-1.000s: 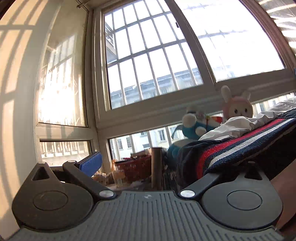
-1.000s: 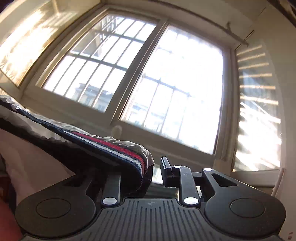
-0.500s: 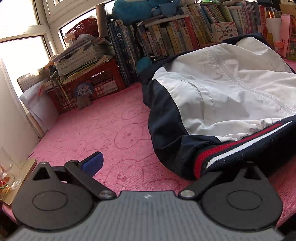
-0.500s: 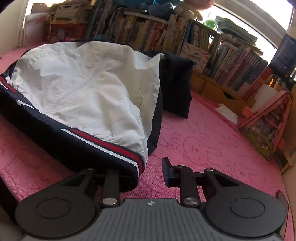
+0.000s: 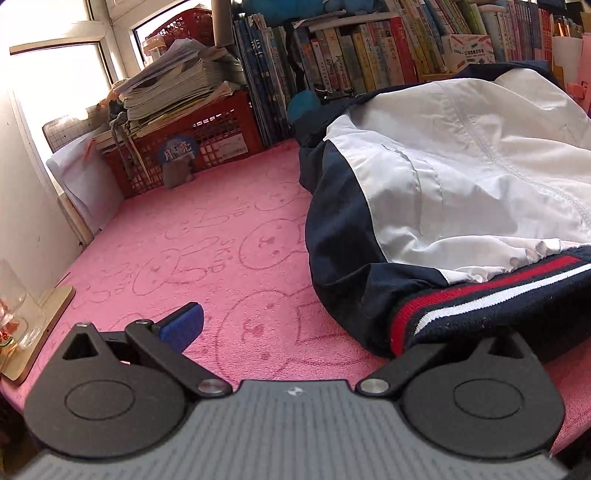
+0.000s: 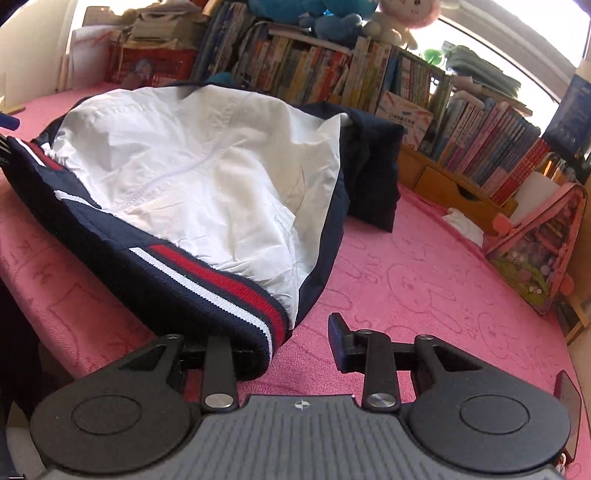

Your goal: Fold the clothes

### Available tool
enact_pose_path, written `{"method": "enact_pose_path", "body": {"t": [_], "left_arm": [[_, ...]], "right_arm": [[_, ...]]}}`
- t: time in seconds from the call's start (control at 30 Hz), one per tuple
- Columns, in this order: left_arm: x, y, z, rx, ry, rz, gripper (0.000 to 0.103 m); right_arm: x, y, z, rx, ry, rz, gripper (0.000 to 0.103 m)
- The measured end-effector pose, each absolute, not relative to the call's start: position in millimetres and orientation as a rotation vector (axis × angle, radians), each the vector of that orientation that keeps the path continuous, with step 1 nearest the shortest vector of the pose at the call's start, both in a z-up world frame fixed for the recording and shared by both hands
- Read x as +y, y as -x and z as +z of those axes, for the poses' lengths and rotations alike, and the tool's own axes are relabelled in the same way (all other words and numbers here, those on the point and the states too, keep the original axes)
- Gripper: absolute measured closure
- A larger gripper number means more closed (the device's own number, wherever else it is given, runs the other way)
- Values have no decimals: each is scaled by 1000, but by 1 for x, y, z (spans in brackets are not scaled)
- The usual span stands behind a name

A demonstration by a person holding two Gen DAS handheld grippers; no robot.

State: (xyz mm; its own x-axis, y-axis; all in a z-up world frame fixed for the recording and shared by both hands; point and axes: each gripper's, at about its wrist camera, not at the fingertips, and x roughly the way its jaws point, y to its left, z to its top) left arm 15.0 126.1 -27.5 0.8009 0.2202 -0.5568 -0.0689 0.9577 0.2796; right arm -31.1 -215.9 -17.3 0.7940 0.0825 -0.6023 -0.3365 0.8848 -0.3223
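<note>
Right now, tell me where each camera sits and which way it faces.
Left wrist: on the left gripper, low over the pink mat, facing the red crate and books; both gripper fingers show.
Right wrist: on the right gripper, facing the bookshelf and plush toys; both fingers show.
Shared: the jacket and its striped hem.

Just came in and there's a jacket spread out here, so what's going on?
A person is folding clothes with two hand-held grippers. A white and navy jacket lies spread on the pink mat. The left gripper and right gripper sit at the two ends of its striped hem, jaws wide apart. On each, one finger is hidden by the hem, so it is not clamped. No fold shows yet.
</note>
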Motion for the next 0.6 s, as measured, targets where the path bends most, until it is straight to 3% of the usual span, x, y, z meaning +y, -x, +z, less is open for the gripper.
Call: {"method": "enact_pose_path", "body": {"t": [0.37, 0.6], "left_arm": [[134, -16, -21, 660, -203, 108, 0], [146, -13, -9, 676, -104, 20, 0]], "right_arm": [[-215, 30, -23, 622, 444, 232, 69], [-227, 24, -13, 698, 291, 299, 69]]}}
